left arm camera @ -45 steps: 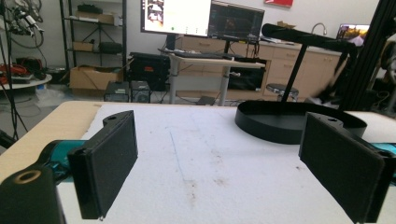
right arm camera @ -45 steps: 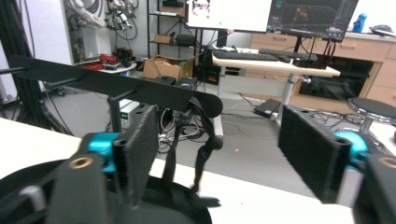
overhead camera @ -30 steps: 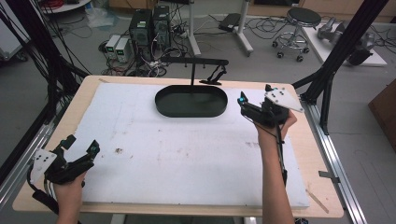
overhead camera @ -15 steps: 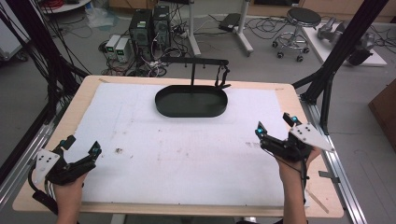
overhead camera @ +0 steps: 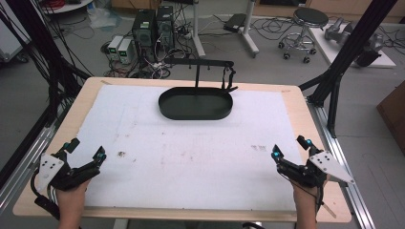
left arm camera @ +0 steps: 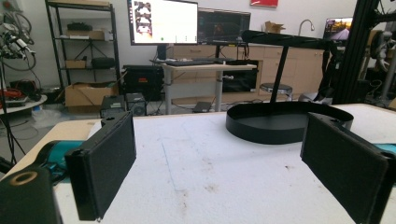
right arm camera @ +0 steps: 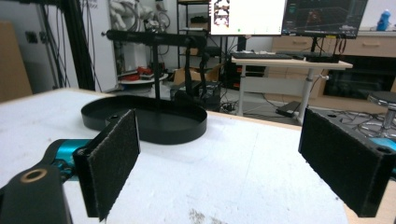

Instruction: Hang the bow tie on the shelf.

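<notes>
While both grippers sit at the near corners, left gripper [overhead camera: 86,150] and right gripper [overhead camera: 291,147] w/ jaws apart and empty, the black tray [overhead camera: 196,103] lies far-center; approach it low & level, w/o clipping its stand.

My left gripper [overhead camera: 86,151] and right gripper [overhead camera: 290,148] are black frames, each with a pale grey three-cornered plate dotted with small dark holes on top, teal tips at the jaw ends and a black cable trailing back past my bare forearms. In the gripper views, each jaw is a flat black rectangular pad with a rough, felt-like face. A teal block and a brass-ringed hole sit at the lower left.
</notes>
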A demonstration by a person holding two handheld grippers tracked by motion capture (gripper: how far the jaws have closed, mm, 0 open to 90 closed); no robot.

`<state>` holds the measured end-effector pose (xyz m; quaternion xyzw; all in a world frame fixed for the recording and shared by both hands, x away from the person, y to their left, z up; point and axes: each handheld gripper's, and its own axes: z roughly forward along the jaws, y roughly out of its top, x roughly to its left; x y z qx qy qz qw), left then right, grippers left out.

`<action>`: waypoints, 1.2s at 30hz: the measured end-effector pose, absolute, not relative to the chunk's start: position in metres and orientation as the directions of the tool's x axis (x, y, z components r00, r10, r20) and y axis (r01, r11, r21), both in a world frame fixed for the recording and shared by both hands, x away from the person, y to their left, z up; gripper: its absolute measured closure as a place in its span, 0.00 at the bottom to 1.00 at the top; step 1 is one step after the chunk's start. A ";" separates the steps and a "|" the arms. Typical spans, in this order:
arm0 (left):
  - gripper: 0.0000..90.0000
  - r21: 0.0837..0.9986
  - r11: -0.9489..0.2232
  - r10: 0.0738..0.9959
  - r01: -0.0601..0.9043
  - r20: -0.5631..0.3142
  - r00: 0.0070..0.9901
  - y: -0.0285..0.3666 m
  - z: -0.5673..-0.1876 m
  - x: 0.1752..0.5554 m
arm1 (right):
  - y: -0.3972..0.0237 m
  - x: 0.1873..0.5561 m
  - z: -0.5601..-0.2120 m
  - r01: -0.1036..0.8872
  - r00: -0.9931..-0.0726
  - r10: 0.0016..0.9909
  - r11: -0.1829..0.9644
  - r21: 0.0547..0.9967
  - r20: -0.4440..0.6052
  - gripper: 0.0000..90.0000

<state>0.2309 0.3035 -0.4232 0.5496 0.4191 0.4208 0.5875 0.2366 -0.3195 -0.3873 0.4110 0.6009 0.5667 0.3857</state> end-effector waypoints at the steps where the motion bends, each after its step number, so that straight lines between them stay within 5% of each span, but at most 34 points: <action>1: 0.12 0.999 0.041 0.955 -0.033 -0.029 0.296 0.303 -0.424 0.231 | -0.320 0.237 -0.389 0.058 -0.370 0.929 0.028 0.998 -0.005 0.13; 36: 0.12 0.999 0.023 0.951 -0.027 -0.014 0.309 0.300 -0.429 0.233 | -0.321 0.223 -0.412 0.074 -0.370 0.928 0.000 0.997 0.028 0.13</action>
